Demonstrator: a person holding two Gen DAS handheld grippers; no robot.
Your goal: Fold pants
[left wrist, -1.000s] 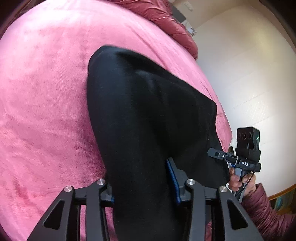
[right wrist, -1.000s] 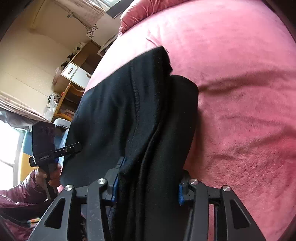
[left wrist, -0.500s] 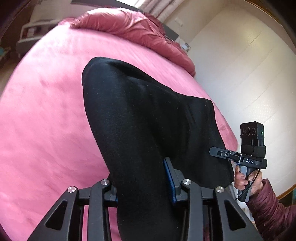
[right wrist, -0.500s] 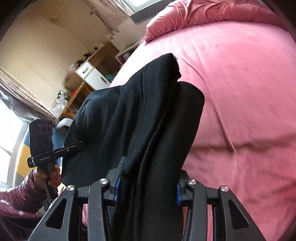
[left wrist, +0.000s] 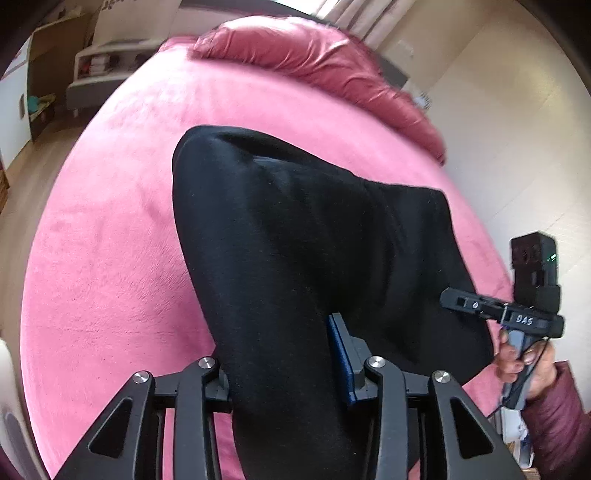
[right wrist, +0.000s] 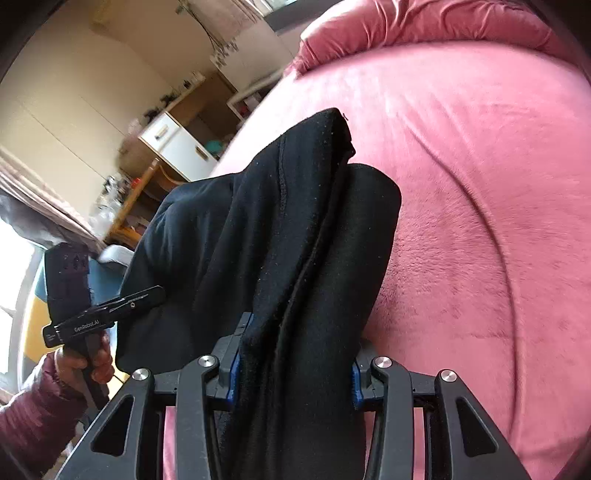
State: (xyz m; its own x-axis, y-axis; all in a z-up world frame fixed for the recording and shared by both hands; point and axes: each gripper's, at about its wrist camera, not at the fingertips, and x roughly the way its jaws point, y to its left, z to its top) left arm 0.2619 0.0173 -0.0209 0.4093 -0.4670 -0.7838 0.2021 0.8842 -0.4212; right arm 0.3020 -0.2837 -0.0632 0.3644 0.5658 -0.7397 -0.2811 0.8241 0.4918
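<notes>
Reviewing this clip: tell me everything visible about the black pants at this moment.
The black pants look like soft, matte knit, with a stitched seam showing in the right wrist view. They hang bunched in thick folds above the pink blanket; whether their far end touches it cannot be told. One bunch passes between the fingers of the left gripper, whose jaws are opening; another fills the right gripper, blue pads against the cloth.

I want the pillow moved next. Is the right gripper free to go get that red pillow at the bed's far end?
Probably not: the right gripper is shut on the black pants, and the pillow lies far off.
</notes>
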